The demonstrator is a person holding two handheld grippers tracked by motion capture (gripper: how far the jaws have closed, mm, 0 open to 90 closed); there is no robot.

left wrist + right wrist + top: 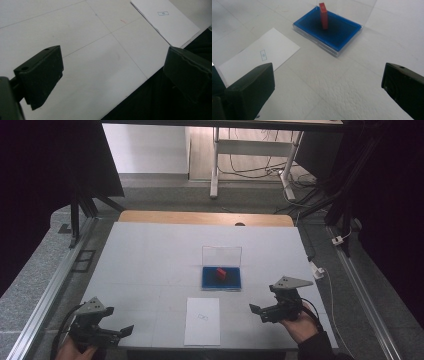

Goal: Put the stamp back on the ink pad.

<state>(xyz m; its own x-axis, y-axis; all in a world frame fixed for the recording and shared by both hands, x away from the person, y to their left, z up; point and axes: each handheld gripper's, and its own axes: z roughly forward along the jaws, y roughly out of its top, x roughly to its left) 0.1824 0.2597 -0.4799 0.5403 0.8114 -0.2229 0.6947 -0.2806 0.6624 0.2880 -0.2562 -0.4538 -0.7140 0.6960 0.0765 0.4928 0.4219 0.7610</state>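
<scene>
High view: the left gripper (112,332) sits low at the table's (150,255) near left corner, held from below by a hand (75,351), its jaws wide apart and pointing right along the near edge. The right gripper (260,312) is at the near right, gripped by a hand (299,324) from below, jaws also spread wide with nothing between them, aimed left and slightly forward. Between the two lies a paper (202,321), flush with the near edge. Beyond it, near the table's middle, a case (221,278) with a blue tray and a clear lid standing upright holds a red block (221,273), which stands tilted in the tray. Bare tabletop separates both grippers from the case. Left gripper view has one jaw hanging past the table edge.
</scene>
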